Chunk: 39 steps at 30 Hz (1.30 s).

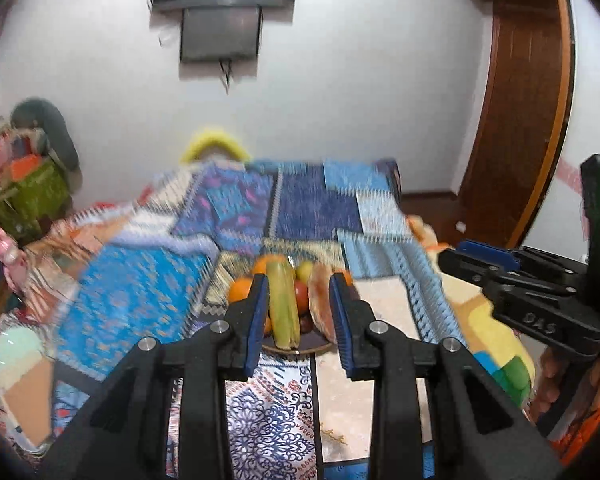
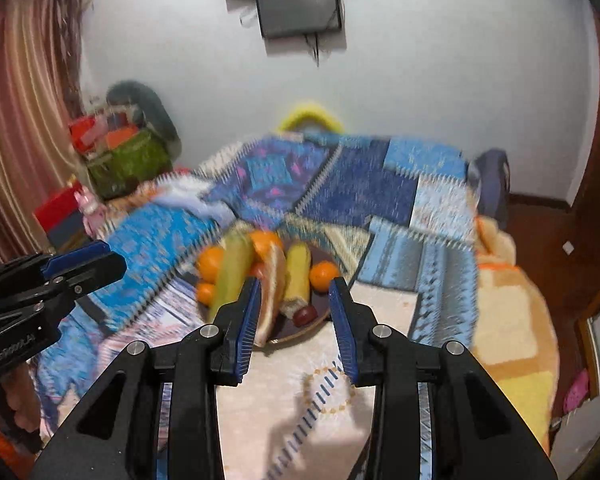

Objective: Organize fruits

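Looking along both grippers, we see the fruits piled on a dark plate (image 2: 318, 322) on the patchwork bedspread (image 1: 140, 288): oranges (image 2: 325, 276), a long green-yellow fruit (image 1: 285, 308), a small dark red one (image 2: 305, 315). Our left gripper (image 1: 299, 316) and right gripper (image 2: 292, 320) both hang above it, jaws parted, holding nothing. Whichever piece we reach for, we should come down slowly and straddle it alone. Blur smears the pile, so we cannot tell several fruits apart.
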Available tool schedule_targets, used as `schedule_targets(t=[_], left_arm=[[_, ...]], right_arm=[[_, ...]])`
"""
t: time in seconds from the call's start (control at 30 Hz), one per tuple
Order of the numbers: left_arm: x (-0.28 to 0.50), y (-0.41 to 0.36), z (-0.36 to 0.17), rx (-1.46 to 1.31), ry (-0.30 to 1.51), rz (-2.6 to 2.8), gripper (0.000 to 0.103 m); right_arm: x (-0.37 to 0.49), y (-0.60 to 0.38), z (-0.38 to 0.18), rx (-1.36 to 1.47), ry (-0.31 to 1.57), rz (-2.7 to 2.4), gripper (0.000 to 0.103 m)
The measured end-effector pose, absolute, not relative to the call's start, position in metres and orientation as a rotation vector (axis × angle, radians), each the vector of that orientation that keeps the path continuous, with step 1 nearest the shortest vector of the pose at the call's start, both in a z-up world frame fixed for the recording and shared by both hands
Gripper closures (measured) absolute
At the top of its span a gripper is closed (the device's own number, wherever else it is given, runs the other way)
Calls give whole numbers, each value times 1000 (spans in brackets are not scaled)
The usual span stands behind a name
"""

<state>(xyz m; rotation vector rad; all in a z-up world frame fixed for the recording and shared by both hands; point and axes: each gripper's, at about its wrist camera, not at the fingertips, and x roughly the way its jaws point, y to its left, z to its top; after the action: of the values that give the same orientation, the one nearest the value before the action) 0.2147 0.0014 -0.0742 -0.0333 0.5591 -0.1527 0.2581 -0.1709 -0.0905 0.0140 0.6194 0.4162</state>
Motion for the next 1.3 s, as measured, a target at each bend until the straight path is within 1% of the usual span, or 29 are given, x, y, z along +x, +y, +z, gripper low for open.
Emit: schedule_targets(t=[0.03,0.1,0.2,0.33,0.4,0.63,0.67,0.7,0.73,0.77,0.83,0.87,0.9,1.03,1.1,1.3], left_arm=[[204,1,-65,-25,530,-140,72],[182,0,-47,-13,476,-117,72],[154,1,-27,-15,419,-105,71],[117,2,-6,-21,334,-87,58],[98,3,4,-19,288,-75,52],[61,7,21,-25,204,-59,33],[57,8,23,-25,195,-59,32],[52,7,24,-23,189,-58,31],[48,8,25,-20,181,-56,27],[47,7,26,-19,176,-53,21],[44,9,27,-21,163,-50,16],[43,8,26,-21,162,-50,13],[42,8,26,-20,161,-50,12],[38,6,25,-7,156,-38,4],[35,4,24,-4,153,-37,3],[31,-1,22,2,155,-39,2]], right_arm=[[248,-173,-79,24,591,419,69],[230,-177,-62,38,542,421,62],[194,-180,-33,45,446,422,61],[156,-180,-10,56,353,433,58],[138,-179,-1,51,304,423,54],[109,-174,6,41,240,419,49],[110,-172,4,39,237,416,44],[108,-171,4,40,229,410,36],[106,-171,4,41,221,407,33],[104,-171,4,42,214,400,29],[100,-172,5,42,208,392,25],[99,-172,4,42,205,389,21],[98,-172,5,44,201,383,17],[91,-175,5,44,189,357,9],[89,-176,5,46,181,341,1],[81,-176,2,28,176,316,0]])
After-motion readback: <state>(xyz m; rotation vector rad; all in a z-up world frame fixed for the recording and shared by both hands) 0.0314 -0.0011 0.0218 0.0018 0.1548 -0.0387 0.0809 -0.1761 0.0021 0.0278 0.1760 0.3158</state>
